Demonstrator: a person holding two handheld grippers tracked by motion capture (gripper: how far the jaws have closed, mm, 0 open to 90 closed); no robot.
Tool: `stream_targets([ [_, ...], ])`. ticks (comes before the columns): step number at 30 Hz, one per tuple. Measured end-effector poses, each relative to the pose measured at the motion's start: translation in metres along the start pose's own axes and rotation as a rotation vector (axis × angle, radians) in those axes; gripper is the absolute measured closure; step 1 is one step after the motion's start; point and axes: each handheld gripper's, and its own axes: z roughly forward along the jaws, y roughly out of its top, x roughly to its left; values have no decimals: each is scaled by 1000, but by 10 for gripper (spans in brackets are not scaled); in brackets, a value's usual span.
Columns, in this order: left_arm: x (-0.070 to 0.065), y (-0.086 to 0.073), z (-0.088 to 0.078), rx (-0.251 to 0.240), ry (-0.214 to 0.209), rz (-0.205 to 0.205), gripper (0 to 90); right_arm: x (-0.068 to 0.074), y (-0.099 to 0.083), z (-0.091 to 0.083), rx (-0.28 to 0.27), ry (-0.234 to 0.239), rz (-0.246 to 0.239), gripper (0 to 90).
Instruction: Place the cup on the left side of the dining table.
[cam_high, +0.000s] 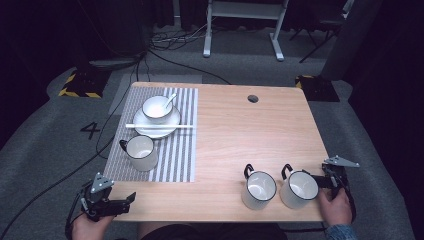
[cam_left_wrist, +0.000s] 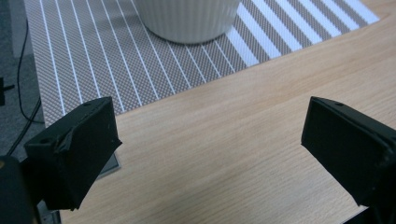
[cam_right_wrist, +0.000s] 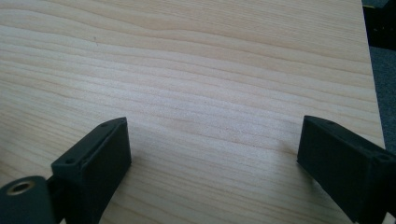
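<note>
Desk (cam_high: 235, 135) of pale wood, seen from the high view. Right claw (cam_high: 320, 181) at the near right corner, held in a hand (cam_high: 335, 207), jaws wide apart and clamped on nothing; in the right gripper view bare wood between the two black jaws. Nearest thing: right mug (cam_high: 299, 189), white with dark rim, upright, handle toward the far left, just beside the claw's tip; contact not resolvable. Left mug (cam_high: 259, 189) of the same kind close beside it on the left, also upright, small gap between the two.

Left claw (cam_high: 131, 198) at the near left edge of the desk, jaws apart, holding nothing; in the left gripper view, bare wood between the jaws.

Other items: striped placemat (cam_high: 182, 150) on the far left half of the desk. On it, third mug (cam_high: 140, 152) at the near end, upright; ribbed white base visible at the top of the left gripper view. Beyond it, plate (cam_high: 170, 127) carrying bowl (cam_high: 157, 108) with spoon (cam_high: 170, 100) inside. White chopsticks (cam_high: 185, 126) laid across the plate's near rim. Round cable hole (cam_high: 253, 98) near the far edge.

Nothing standing between right claw and right mug.
</note>
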Motion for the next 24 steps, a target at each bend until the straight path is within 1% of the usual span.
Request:
stream_targets([
  [1, 0, 0, 0, 0, 0, 0, 41, 0, 0, 0, 0, 0, 0, 99],
  [4, 1, -2, 4, 21, 2, 6, 42, 0, 0, 0, 1, 1, 1, 99],
  [7, 0, -3, 9, 42, -9, 2, 43, 0, 0, 0, 1, 1, 2, 99],
  [9, -2, -4, 13, 61, -9, 14, 43, 0, 0, 0, 0, 0, -1, 99],
  [13, -2, -5, 17, 75, -19, 9, 46, 0, 0, 0, -1, 0, -2, 99],
  [15, -1, -6, 20, 101, -21, 11, 46, 0, 0, 0, 0, 0, -6, 99],
  [16, -1, -6, 20, 101, -21, 11, 46, 0, 0, 0, 0, 0, -5, 99],
  [17, 0, -8, 24, 114, -31, 3, 46, 0, 0, 0, 0, 0, -6, 99],
  [19, 0, -10, 25, 116, -35, -4, 46, 0, 0, 0, 0, 0, -5, 99],
  [20, 0, -11, 26, 109, -16, 8, 38, 0, 0, 0, 0, 0, -6, 99],
  [22, -1, -12, 28, 92, -8, 9, 27, 0, -1, 0, 0, 0, -6, 99],
  [23, -1, -13, 28, 89, -5, 16, 20, 0, -1, 0, 0, 0, -6, 99],
  [24, -2, -16, 30, 69, 5, 30, 20, 0, -1, 0, 0, 0, -6, 99],
])
